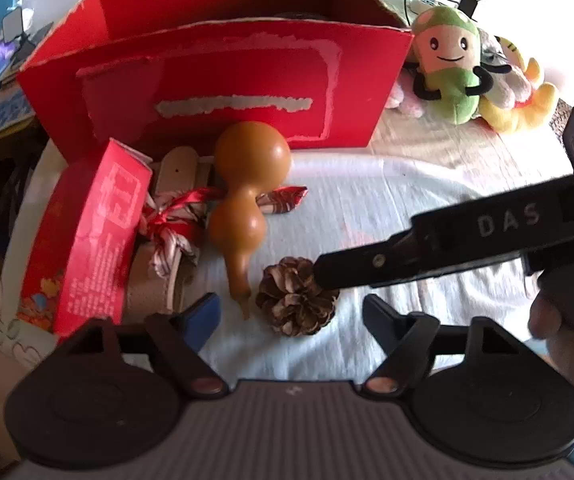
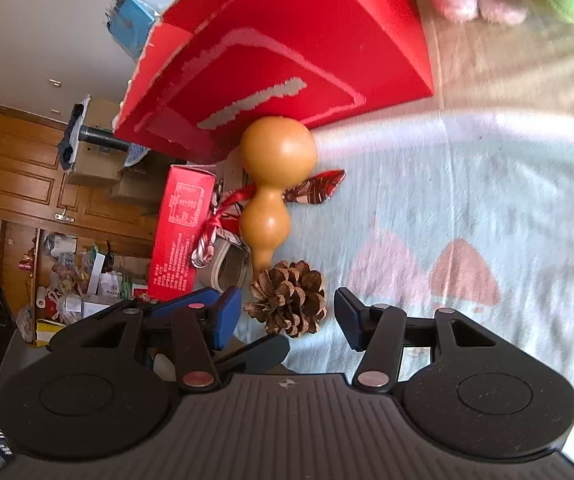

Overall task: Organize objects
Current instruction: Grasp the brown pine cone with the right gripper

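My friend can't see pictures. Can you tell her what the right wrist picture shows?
An open hand-held gripper reaches around a brown pinecone lying on a pale blue cloth. Just beyond it lies an orange gourd, with a big red box behind.

Left gripper (image 1: 291, 312): jaws spread wide, nothing between the pads, held low.
Right gripper (image 2: 287, 314): jaws apart, rolled sideways, reaching in from the right.
Hand (image 1: 563, 332): grips right handle, probably; edge blurred.
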Available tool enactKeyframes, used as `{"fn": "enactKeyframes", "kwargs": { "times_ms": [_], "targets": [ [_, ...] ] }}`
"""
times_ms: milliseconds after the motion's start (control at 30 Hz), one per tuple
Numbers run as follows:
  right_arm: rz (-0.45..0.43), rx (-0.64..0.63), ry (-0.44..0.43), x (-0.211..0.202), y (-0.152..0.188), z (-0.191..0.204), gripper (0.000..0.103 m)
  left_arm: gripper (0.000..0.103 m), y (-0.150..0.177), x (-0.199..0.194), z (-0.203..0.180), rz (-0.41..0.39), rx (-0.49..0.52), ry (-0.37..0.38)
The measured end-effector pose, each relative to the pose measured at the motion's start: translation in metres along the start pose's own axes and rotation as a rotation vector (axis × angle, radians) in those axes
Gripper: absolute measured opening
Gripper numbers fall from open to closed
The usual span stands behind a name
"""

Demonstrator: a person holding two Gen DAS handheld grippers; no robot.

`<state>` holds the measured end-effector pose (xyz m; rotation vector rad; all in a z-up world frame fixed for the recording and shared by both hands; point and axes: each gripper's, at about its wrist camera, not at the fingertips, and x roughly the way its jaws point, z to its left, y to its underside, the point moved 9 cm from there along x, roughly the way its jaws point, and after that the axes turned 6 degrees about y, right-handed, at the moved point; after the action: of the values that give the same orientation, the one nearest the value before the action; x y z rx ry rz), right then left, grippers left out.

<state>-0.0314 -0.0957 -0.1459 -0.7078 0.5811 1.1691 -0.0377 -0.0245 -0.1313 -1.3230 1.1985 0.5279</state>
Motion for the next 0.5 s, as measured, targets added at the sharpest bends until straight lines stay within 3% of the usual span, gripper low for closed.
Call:
{"fn": "enactKeyframes", "kwargs": {
  "times_ms": [167, 200, 333, 500],
  "targets": [
    [0.018, 0.02, -0.005, 0.007, 0.002, -0.001, 0.055, 0.063, 0.0, 0.012, 0.003, 0.012, -0.037, 0.02],
    [0.022, 0.025, -0.005, 0.009, 0.002, -0.002, 0.055, 0.062, 0.002, 0.014, 0.0, 0.036, -0.007, 0.053],
    [0.045, 0.025, -0.012, 0.011, 0.006, -0.003, 0.051, 0.046, 0.004, 0.022, -0.004, 0.064, -0.005, 0.07],
    [0.052, 0.033, -0.02, 0.007, 0.007, -0.006, 0.042, 0.045, 0.003, 0.022, -0.006, 0.059, 0.01, 0.064]
  ]
}}
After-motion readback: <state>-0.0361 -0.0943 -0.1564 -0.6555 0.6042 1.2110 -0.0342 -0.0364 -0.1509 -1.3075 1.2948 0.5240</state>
